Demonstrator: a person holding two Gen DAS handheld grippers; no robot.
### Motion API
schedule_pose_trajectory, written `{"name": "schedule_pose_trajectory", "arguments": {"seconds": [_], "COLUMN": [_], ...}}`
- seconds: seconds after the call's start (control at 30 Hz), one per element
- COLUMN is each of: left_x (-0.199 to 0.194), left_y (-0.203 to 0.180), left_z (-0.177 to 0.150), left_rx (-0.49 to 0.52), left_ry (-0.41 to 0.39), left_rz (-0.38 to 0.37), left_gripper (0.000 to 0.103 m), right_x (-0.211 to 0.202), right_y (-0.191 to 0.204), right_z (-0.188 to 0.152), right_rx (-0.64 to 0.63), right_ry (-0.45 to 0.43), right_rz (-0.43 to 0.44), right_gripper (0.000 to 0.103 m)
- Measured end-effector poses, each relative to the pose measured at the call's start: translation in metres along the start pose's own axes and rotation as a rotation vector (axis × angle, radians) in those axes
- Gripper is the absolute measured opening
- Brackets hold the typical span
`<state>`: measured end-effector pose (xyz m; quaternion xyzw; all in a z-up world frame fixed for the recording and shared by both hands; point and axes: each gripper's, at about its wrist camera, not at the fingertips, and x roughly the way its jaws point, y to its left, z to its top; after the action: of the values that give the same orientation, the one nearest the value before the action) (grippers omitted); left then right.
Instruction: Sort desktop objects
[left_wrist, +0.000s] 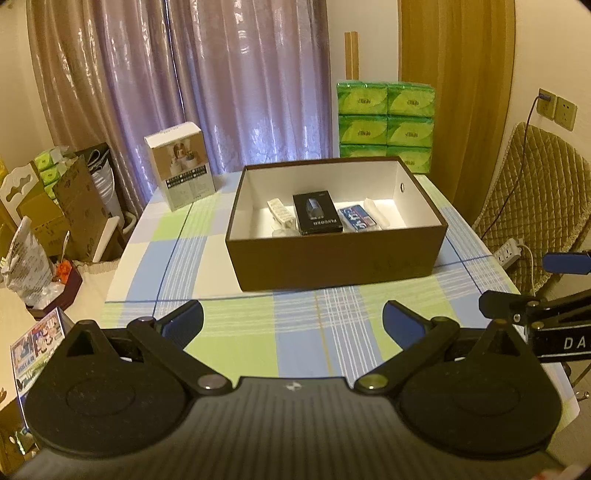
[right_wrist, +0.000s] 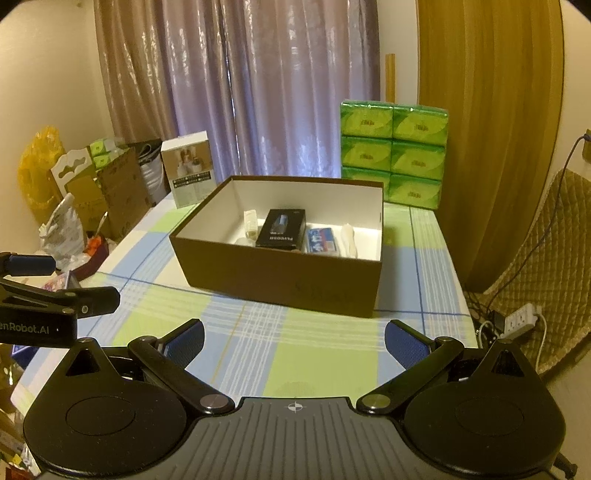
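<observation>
Table (left_wrist: 236, 354): wearing a checked blue, green and white cloth, carrying everything below.
Brown box (left_wrist: 332, 258): sitting open-topped ahead of both grippers, well apart from the fingers.
Tissue packs (left_wrist: 386, 123): standing stacked behind the box.
White carton (left_wrist: 181, 166): standing upright at the far left of the table.
Black case (left_wrist: 317, 213): lying inside the box, mid-floor.
Blue packet (left_wrist: 357, 218): lying just right of the black case.
White items (left_wrist: 280, 216): lying left of the case; too small to identify.
Left gripper (left_wrist: 293, 321): hovering with fingers spread wide, holding nothing.
Right gripper (right_wrist: 293, 338): hovering spread wide too, gripping nothing.
</observation>
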<state>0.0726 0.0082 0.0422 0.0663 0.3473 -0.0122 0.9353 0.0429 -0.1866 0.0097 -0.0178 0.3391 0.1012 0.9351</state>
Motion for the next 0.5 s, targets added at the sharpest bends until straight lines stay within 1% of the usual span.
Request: {"name": "schedule_pose_trajectory", "arguments": {"seconds": [0.5], "left_x": [-0.003], "left_y": [-0.005], "left_z": [-0.02], "left_rx": [0.002], "left_ry": [0.044], "left_rz": [0.003], "left_gripper": [0.102], "right_x": [-0.012], "right_y": [0.004], "right_z": [-0.019], "right_rx": [-0.023], "right_ry": [0.002], "right_rz": [0.002], "right_gripper": [0.101]}}
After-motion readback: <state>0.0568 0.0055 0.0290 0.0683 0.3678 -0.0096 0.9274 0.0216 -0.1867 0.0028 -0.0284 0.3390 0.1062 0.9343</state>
